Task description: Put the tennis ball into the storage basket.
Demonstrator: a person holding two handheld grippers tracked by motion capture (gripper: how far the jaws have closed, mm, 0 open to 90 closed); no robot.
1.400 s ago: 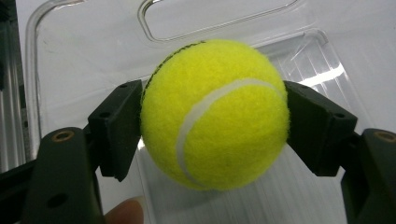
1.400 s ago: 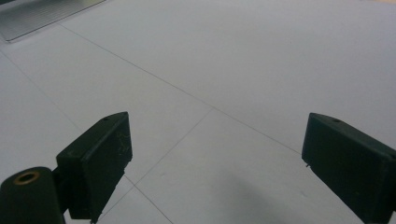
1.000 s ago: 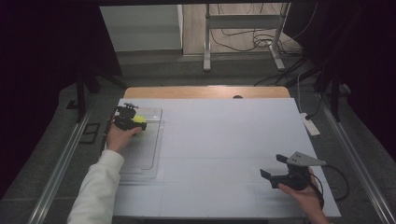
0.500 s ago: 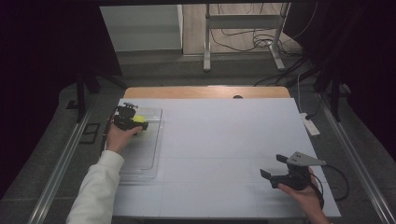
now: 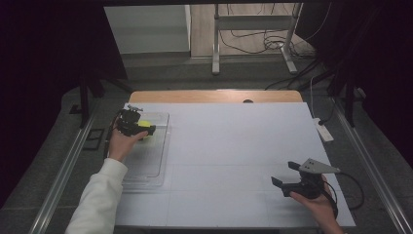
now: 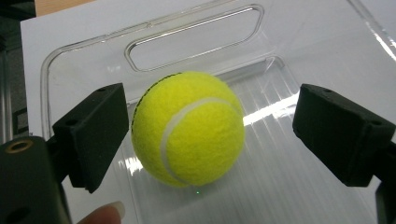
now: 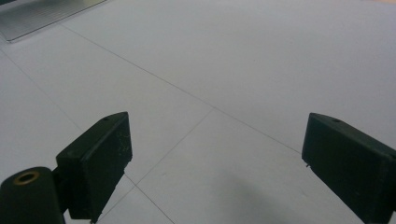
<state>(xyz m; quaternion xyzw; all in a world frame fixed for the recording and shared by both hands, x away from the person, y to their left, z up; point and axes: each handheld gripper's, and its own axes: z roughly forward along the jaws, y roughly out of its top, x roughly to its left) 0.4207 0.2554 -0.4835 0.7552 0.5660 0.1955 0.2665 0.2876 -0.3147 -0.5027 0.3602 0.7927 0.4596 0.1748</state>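
While left tongs [image 6: 210, 135] have just been opening, ball [image 6: 188, 128] between, unpressed

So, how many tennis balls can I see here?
1. The yellow tennis ball lies in the clear plastic tray at the table's left side, between the open jaws of the left gripper. No others appear anywhere on the table.

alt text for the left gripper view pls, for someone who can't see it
A fuzzy yellow-green tennis ball sits in a clear plastic tray between the two black jaws of the left gripper, which have just been opening and now stand apart from the ball, a gap showing on the right side. The tray rests on a white table surface, and a fingertip shows at the bottom edge.
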